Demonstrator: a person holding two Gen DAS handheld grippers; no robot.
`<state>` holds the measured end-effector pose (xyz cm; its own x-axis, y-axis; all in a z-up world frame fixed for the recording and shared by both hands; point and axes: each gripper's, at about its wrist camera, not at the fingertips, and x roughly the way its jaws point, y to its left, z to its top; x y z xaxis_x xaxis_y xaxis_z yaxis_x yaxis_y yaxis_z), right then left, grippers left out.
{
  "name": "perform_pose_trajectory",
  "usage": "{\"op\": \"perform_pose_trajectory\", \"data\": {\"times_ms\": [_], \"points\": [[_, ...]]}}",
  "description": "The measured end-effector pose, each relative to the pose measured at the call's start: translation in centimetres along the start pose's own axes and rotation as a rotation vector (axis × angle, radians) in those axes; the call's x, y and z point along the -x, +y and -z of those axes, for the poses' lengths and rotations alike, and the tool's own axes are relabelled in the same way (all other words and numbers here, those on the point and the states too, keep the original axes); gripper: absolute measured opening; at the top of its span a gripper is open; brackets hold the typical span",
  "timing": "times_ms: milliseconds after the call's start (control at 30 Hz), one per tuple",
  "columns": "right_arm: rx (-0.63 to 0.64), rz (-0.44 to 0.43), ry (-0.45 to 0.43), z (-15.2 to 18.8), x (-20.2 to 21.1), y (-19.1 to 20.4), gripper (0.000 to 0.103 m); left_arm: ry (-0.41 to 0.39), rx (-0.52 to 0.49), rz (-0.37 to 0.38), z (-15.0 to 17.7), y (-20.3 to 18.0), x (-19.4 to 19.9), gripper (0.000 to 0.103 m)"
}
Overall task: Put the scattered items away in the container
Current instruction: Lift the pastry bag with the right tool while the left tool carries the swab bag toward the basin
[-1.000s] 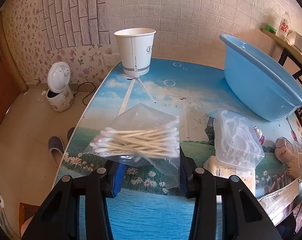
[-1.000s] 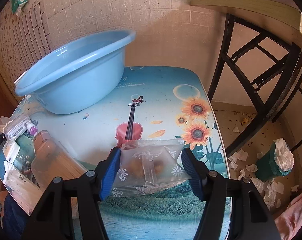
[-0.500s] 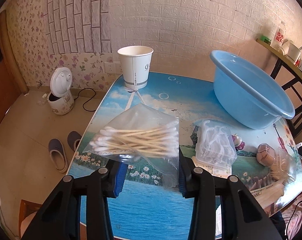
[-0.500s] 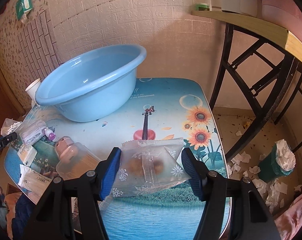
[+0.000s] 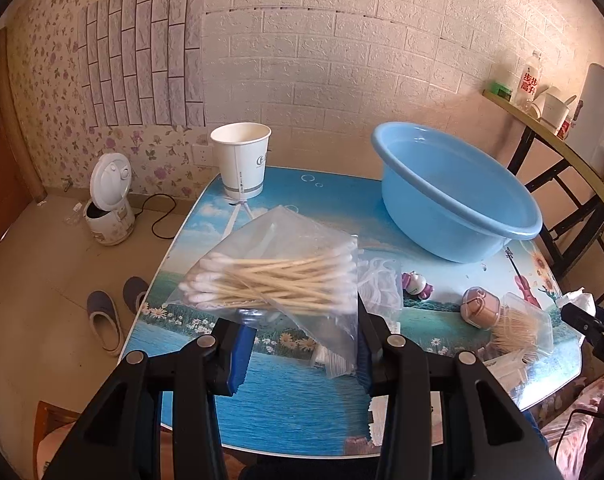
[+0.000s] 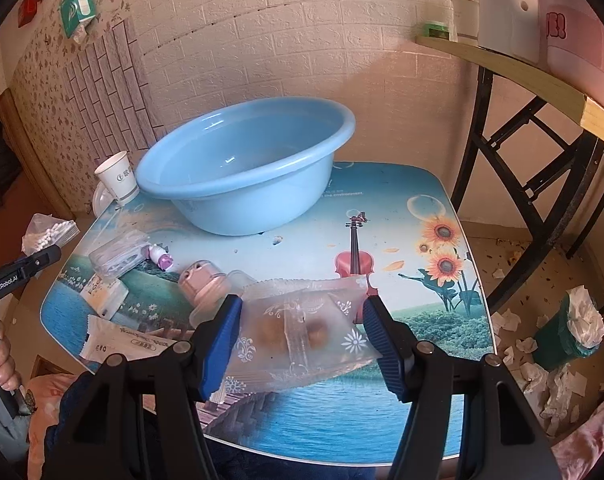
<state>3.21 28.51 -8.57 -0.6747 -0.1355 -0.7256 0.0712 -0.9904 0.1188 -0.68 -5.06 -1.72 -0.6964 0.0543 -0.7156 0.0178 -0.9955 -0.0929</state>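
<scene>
My left gripper (image 5: pixel 299 334) is shut on a clear bag of cotton swabs (image 5: pixel 277 280) and holds it above the table's front left. The bag also shows at the left edge of the right wrist view (image 6: pixel 49 232). My right gripper (image 6: pixel 302 332) is shut on a translucent snack packet (image 6: pixel 302 328) with two brown pieces inside, held above the table's front. The blue basin (image 5: pixel 454 196) stands empty at the back of the table; it also shows in the right wrist view (image 6: pixel 241 176).
On the table (image 6: pixel 382 432) lie a bag of floss picks (image 6: pixel 117 256), a small pink toy (image 6: pixel 161 258), a toothpick jar (image 6: pixel 205 284), a white wrapped packet (image 6: pixel 125 344) and a small box (image 6: pixel 101 294). A paper cup (image 5: pixel 241 164) stands at the back left.
Both grippers have risen and pulled back from the table with their bags; more of the table and basin shows in each view.
</scene>
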Motion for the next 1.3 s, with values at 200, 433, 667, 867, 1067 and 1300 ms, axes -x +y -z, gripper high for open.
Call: {"op": "perform_pose_trajectory", "data": {"times_ms": [200,433,667,867,1067,1300], "points": [[0.012,-0.019,-0.013,0.1,1.0,0.9,0.064,-0.020,-0.021,0.025,0.1,-1.1,1.1,0.040],[0.016,-0.039,-0.023,-0.1,1.7,1.7,0.064,-0.028,-0.030,0.046,-0.2,-1.6,2.0,0.040],[0.027,-0.056,-0.031,-1.0,2.5,2.5,0.064,-0.038,-0.041,0.078,-1.4,-2.8,2.7,0.040],[0.035,-0.071,-0.044,-2.2,3.0,3.1,0.064,-0.043,-0.065,0.103,-2.5,-4.3,2.7,0.040],[0.042,-0.078,-0.058,-3.8,3.0,3.3,0.064,-0.039,-0.080,0.125,-3.9,-5.3,2.3,0.040],[0.055,-0.094,-0.064,-5.7,2.3,3.2,0.064,-0.021,-0.088,0.153,-5.6,-6.5,1.1,0.040]]}}
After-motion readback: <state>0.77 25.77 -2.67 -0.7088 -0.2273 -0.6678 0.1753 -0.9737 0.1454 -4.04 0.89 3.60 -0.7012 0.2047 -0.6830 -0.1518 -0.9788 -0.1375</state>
